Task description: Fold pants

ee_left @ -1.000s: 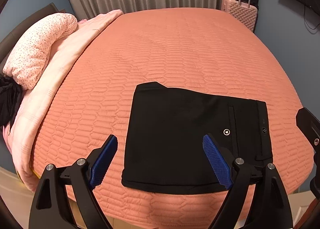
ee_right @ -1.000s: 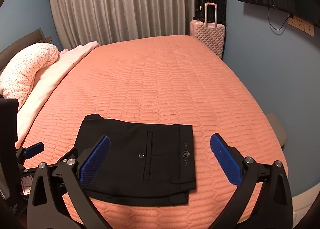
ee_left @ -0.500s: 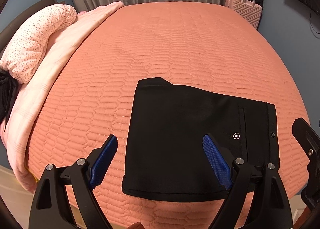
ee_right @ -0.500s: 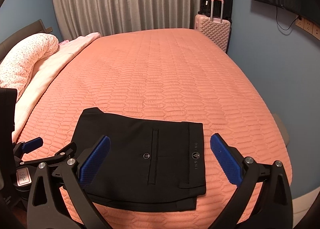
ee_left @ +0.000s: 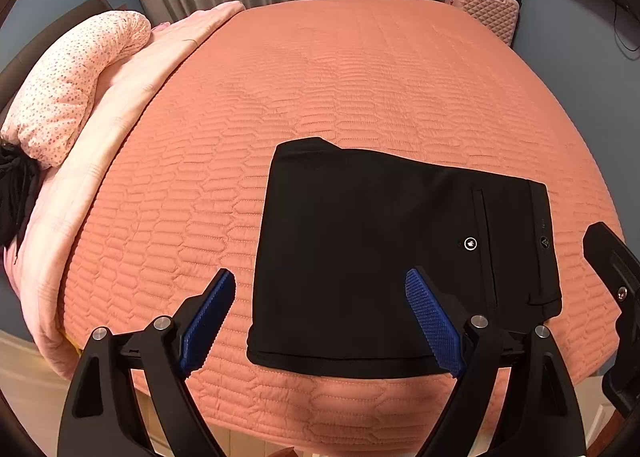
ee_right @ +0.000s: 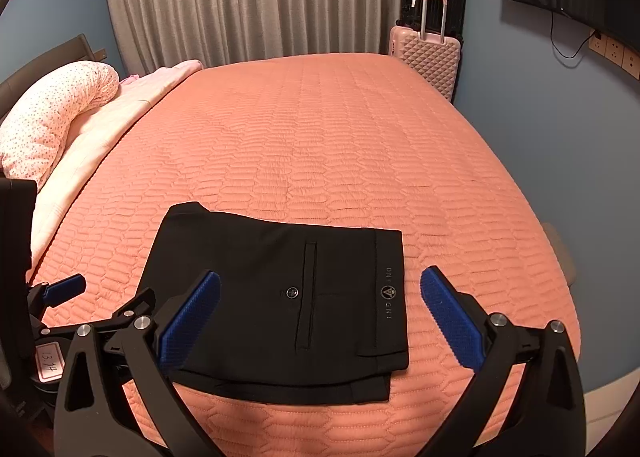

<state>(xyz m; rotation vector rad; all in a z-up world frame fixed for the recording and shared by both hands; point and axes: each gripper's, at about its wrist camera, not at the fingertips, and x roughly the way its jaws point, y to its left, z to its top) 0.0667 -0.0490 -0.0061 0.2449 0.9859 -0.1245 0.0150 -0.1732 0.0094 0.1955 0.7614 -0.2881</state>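
Both grippers — left gripper [ee_left: 320,313], right gripper [ee_right: 320,311] — hung spread and empty above black pants [ee_right: 280,297], apparently fully folded on the bed [ee_right: 340,137].

Both wrist cameras look steeply down from the near bed edge, sharing the folded black pants [ee_left: 372,253] [ee_right: 280,297] close below.

The pants [ee_right: 276,297] are smooth, matt black cloth on a quilted, stitched salmon bedspread [ee_right: 320,145]. Beyond the bedspread's far corner stands a hard, diamond-embossed pink suitcase [ee_right: 428,57].
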